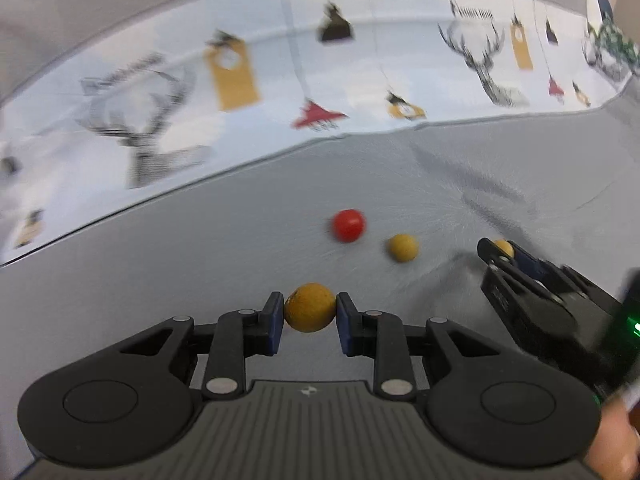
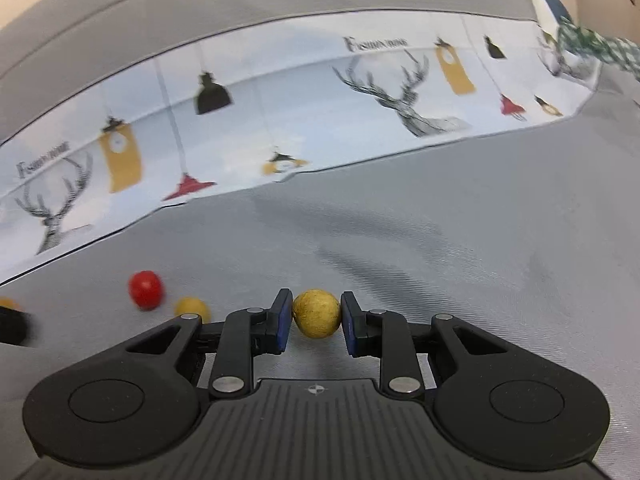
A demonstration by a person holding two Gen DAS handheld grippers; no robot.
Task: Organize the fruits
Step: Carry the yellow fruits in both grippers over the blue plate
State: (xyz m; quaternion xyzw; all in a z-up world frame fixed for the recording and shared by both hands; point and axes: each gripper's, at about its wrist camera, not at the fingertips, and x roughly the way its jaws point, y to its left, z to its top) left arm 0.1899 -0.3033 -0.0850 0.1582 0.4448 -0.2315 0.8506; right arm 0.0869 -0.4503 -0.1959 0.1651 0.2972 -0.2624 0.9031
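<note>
Orange fruit [image 1: 310, 313] pinched in left tool [image 1: 310, 316], yellow fruit [image 2: 316, 313] in right tool [image 2: 316, 316]

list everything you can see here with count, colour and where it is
yellow fruit: 3; one held in the left gripper, one held in the right gripper, one loose on the cloth beside the red fruit
red fruit: 1, red, loose on the grey cloth
grey cloth: 1, grey, under everything
printed cloth: 1, white with deer heads and lamps, along the far edge of the grey cloth
left gripper: 1, black with blue pads, shut on a yellow fruit
right gripper: 1, black with blue pads, shut on a yellow fruit
person's hand: part of one, bottom right of the left wrist view
</note>
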